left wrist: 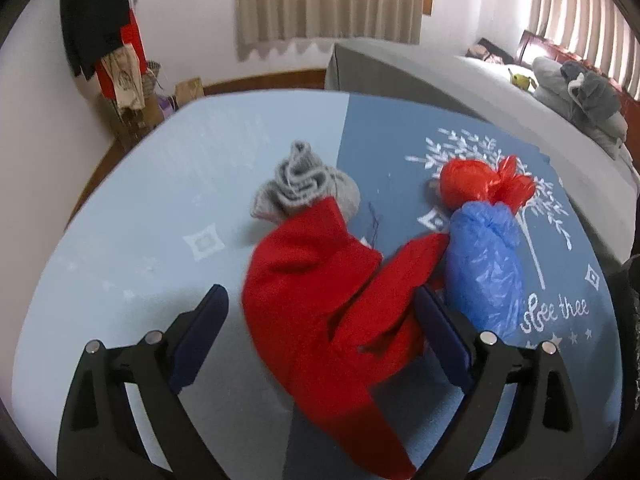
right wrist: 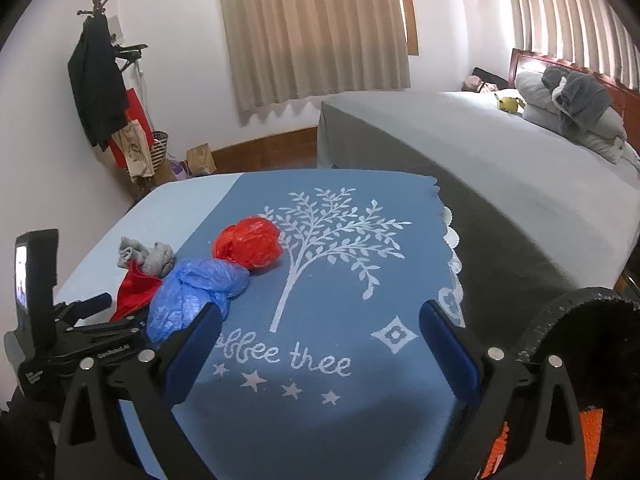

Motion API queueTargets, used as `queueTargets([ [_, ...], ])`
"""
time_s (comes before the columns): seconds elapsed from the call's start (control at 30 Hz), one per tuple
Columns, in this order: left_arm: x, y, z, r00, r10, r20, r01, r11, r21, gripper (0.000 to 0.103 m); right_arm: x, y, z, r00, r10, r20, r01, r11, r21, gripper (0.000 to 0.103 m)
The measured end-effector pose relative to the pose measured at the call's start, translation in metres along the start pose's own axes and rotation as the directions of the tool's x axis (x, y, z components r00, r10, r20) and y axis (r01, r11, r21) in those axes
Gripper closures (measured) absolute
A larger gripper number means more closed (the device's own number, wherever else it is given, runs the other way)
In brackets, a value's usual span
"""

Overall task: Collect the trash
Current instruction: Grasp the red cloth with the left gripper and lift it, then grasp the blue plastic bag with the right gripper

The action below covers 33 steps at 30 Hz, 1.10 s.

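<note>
Here the left gripper (left wrist: 322,308) tilts steeply down over the tabletop (left wrist: 132,208), its jaws spread wide with the red cloth (left wrist: 320,292) lying between them; neither pad visibly presses on it, though the right-hand pad sits just beside a fold. The right gripper (right wrist: 320,328) points down at a shallower angle, jaws spread over bare cloth and holding nothing; its left fingertip overlaps the blue bag's near end in the view, and contact cannot be told.

The tabletop carries a two-tone blue cover printed with a white tree (right wrist: 332,236). Beyond it, at twelve to two o'clock, stands a grey bed (right wrist: 500,152) with pillows; beige curtains (right wrist: 316,36) hang on white walls, and a coat rack (right wrist: 98,80) stands at ten o'clock.

Counted left to right in the left wrist view: one crumpled grey sock (left wrist: 302,184) at eleven o'clock of the red cloth, one red cloth, one blue plastic bag (left wrist: 486,264) at three o'clock touching it, and one red plastic bag (left wrist: 480,180) at the blue bag's far end.
</note>
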State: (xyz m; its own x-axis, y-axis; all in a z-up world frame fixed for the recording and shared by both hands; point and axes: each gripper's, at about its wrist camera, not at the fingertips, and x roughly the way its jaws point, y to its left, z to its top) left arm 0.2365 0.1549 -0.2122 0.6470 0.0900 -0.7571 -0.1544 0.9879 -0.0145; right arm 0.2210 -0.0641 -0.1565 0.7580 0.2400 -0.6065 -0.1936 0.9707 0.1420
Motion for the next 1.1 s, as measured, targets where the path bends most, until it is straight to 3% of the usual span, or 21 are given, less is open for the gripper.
queueTargets([
  [0.17, 0.003, -0.003, -0.001, 0.999, -0.022, -0.023, 0.023, 1.0, 0.014, 0.033, 0.004, 0.003, -0.003, 1.0, 0.007, -0.009, -0.007, 1.0, -0.005, 0.006],
  [0.33, -0.002, -0.011, -0.001, 0.998, -0.068, -0.001, 0.068, 0.997, 0.045, 0.077, 0.004, 0.007, -0.004, 1.0, 0.012, -0.012, -0.012, 1.0, -0.011, 0.006],
  [0.43, -0.007, -0.012, -0.001, 0.995, -0.096, 0.02, 0.095, 0.994, 0.046, 0.085, 0.002, 0.008, -0.004, 1.0, 0.014, -0.011, -0.014, 1.0, -0.014, 0.006],
  [0.8, -0.049, 0.014, -0.001, 0.988, -0.08, 0.129, 0.089, 0.994, -0.06, 0.086, 0.008, 0.021, 0.002, 0.999, 0.04, -0.009, -0.041, 0.999, -0.022, 0.006],
  [1.1, -0.051, 0.032, -0.006, 0.992, -0.023, 0.128, 0.033, 0.997, -0.073, 0.086, 0.03, 0.058, 0.006, 0.996, 0.082, -0.019, -0.082, 0.996, -0.04, 0.006],
])
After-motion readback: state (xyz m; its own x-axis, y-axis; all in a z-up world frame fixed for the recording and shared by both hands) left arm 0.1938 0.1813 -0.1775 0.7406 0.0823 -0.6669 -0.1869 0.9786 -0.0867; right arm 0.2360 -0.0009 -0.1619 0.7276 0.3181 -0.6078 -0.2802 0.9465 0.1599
